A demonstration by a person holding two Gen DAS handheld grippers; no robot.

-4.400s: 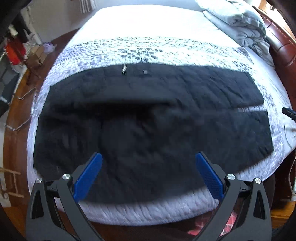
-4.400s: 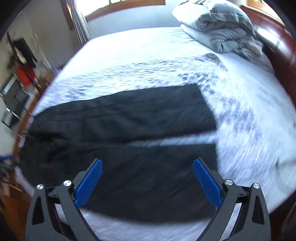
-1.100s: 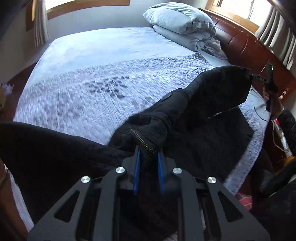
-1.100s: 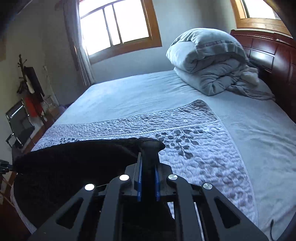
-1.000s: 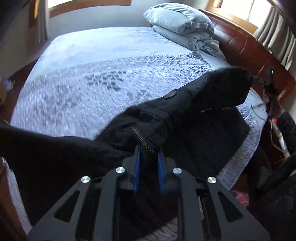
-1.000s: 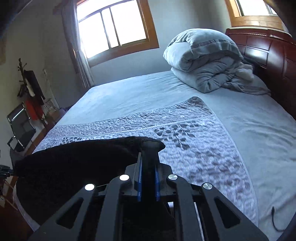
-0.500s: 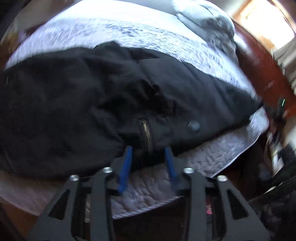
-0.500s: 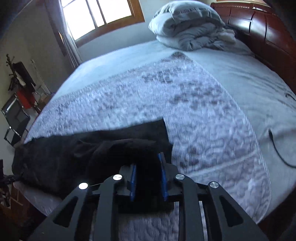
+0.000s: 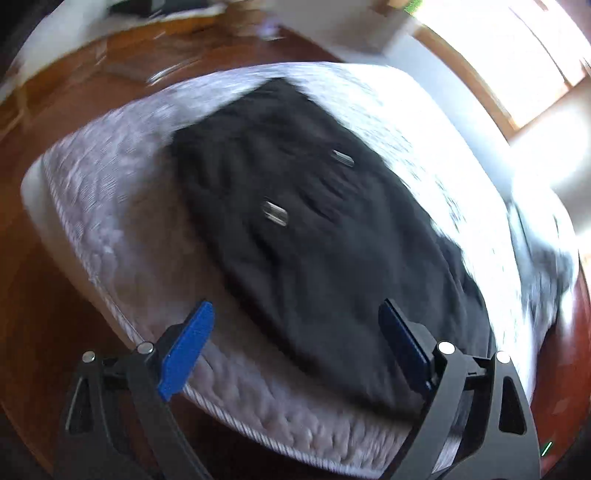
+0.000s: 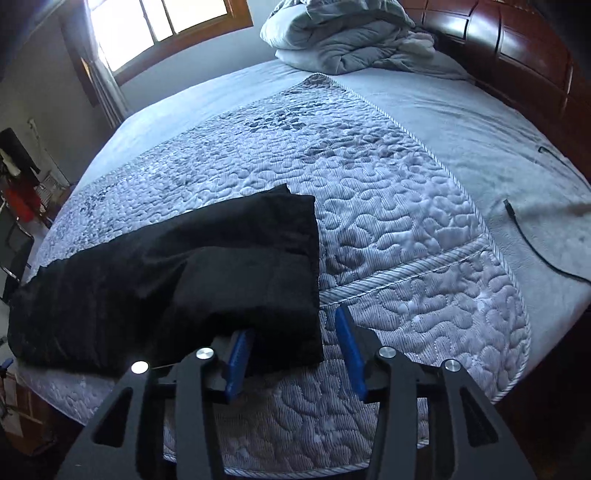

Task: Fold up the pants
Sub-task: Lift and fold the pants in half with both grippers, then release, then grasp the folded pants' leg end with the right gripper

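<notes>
The black pants [image 9: 317, 240] lie folded lengthwise, one leg on the other, on the quilted bed cover [image 9: 122, 236]; two metal fasteners show on top. My left gripper [image 9: 295, 339] is wide open and empty, above the pants near the bed's front edge. In the right wrist view the pants [image 10: 177, 280] end in stacked leg cuffs. My right gripper [image 10: 291, 358] is open around the cuff's near corner, its left pad under the cloth edge, not pinching it.
A grey rolled duvet [image 10: 343, 33] lies at the head of the bed by the dark wooden headboard [image 10: 517, 48]. A black cable [image 10: 535, 243] lies on the sheet to the right. Wooden floor [image 9: 48, 295] surrounds the bed; a chair and clutter stand at left.
Both grippers carried the lifted leg over and laid it on the other leg, then opened and let go. The left gripper has pulled back and swung sideways; its view is blurred.
</notes>
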